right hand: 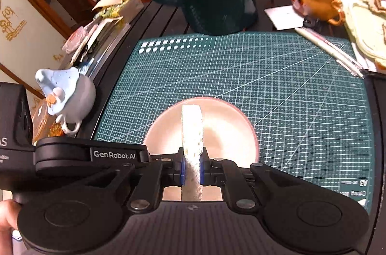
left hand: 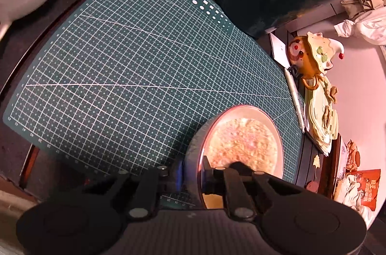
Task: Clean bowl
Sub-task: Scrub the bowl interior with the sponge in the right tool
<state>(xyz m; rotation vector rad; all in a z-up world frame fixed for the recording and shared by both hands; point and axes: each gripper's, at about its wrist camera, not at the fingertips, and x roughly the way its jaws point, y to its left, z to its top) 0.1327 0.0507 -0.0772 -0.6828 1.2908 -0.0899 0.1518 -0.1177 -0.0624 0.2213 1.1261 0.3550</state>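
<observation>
Two tools work over one dark counter (right hand: 164, 14), and most of it lies under a green gridded cutting mat (right hand: 277, 96) that spreads out ahead of both.

On the mat's near edge, directly ahead of and below the right tool (right hand: 192, 169), sits the round, shallow, pale ceramic bowl with a pink rim (right hand: 224, 132). It looks stiff, glazed and fairly weighty, so I judge it slippery and liable to chip if knocked or tipped. The rim is the sensible place to take it, and the left tool (left hand: 193, 173) is clenched on just that part: its jaws stand either side of the bowl's near wall (left hand: 193, 146), one inside and one outside. In the left wrist view the bowl's inside shows a mottled orange-pink patch, either residue or reflection; I cannot tell which.

The right tool's blue-padded jaws are clamped on a thin white speckled sponge strip (right hand: 191, 132), which reaches forward over the bowl's hollow. It looks light, soft and squashy, so it should bend under pressure rather than scratch; whether it touches the glaze I cannot tell.

Readable writing: "GenRobot.AI" in white on the left tool's black body (right hand: 113, 154), seen just left of the right tool; "A3", upside down, near the mat's corner (right hand: 361, 182) to its right, with smaller lettering beside it that starts "Cutting".
</observation>
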